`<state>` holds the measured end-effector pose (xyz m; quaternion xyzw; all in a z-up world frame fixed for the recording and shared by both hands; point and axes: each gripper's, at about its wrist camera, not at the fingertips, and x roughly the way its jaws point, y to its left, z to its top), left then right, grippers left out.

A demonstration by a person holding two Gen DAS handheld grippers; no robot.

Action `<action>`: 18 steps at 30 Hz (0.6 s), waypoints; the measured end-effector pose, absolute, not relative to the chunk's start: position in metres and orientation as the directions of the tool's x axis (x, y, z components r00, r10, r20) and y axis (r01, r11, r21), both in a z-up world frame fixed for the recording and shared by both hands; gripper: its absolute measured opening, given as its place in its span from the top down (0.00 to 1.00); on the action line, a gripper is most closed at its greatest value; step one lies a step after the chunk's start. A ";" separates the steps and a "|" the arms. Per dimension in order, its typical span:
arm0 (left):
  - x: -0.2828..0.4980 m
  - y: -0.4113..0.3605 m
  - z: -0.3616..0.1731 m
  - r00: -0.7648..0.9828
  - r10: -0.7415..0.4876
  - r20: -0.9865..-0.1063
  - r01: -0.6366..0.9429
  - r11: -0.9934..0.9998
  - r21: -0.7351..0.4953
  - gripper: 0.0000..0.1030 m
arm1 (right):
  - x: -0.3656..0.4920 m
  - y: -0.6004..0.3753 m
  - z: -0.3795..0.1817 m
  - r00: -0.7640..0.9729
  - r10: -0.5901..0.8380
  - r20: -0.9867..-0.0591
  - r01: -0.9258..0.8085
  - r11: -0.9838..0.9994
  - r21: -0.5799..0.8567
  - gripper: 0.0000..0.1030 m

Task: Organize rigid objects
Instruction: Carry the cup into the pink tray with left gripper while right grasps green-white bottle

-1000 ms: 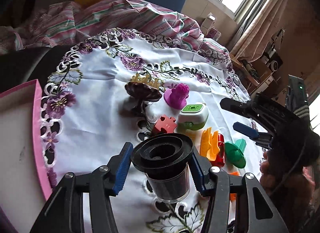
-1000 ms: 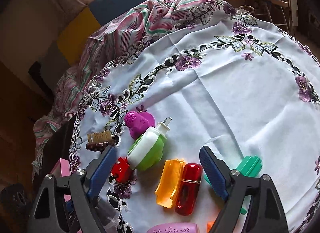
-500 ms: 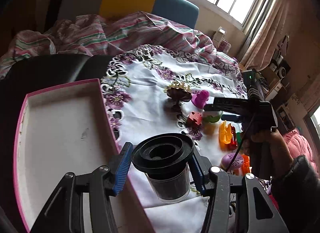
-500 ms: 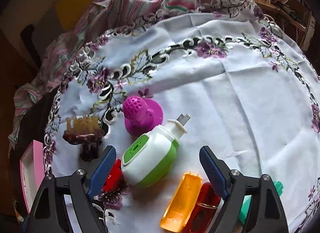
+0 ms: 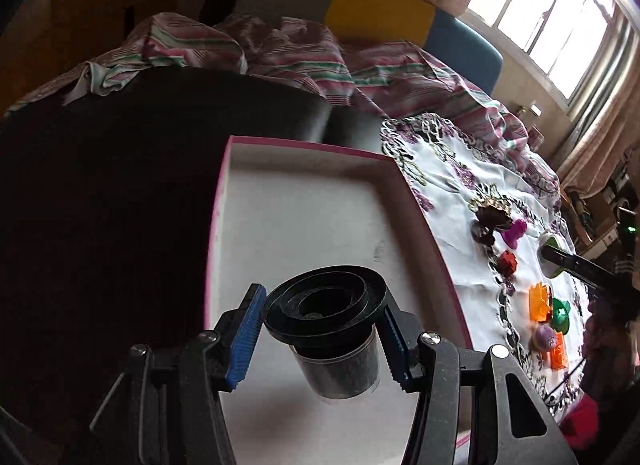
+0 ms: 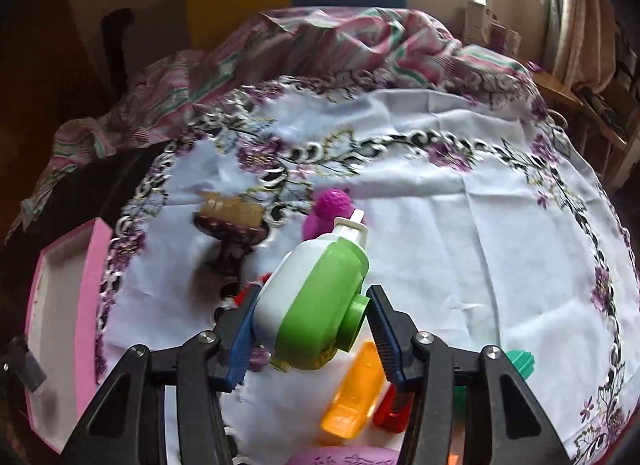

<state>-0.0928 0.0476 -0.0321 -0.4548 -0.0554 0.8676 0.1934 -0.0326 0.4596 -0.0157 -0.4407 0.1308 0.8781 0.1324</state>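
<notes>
Left tongs [image 5: 320, 339] clamped on black-lidded jar [image 5: 328, 329], held above the pink-rimmed tray [image 5: 304, 209]. Right tongs [image 6: 310, 335] clamped on green-and-white bottle [image 6: 312, 297] over the table [image 6: 460, 249].

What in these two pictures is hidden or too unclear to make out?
- Red block: right wrist view, mostly behind the green-and-white bottle and a finger.
- Purple item: cut off by the bottom edge.
- Black-lidded jar: left wrist view, contents too dark to identify.
- Brown stand: right wrist view, motion-blurred.
</notes>
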 end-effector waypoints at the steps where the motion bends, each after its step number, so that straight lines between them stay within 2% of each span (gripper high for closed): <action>1: -0.096 0.044 -0.032 -0.521 0.373 -0.768 -0.274 -0.925 -0.264 0.46 | -0.032 0.450 -0.012 -0.595 0.084 -0.799 -0.305 -0.943 0.128 0.49; 5: -0.111 0.044 -0.026 -0.552 0.346 -0.759 -0.277 -0.934 -0.225 0.46 | -0.041 0.399 -0.018 -0.595 -0.055 -0.802 -0.123 -0.980 0.159 0.49; 8: -0.128 0.051 -0.024 -0.561 0.332 -0.758 -0.285 -0.938 -0.200 0.46 | -0.048 0.368 -0.034 -0.538 -0.084 -0.839 -0.034 -0.992 0.121 0.49; 18: -0.193 0.073 -0.038 -0.567 0.260 -0.782 -0.282 -0.953 -0.112 0.46 | -0.048 0.351 -0.061 -0.469 -0.093 -0.878 0.018 -0.995 0.096 0.49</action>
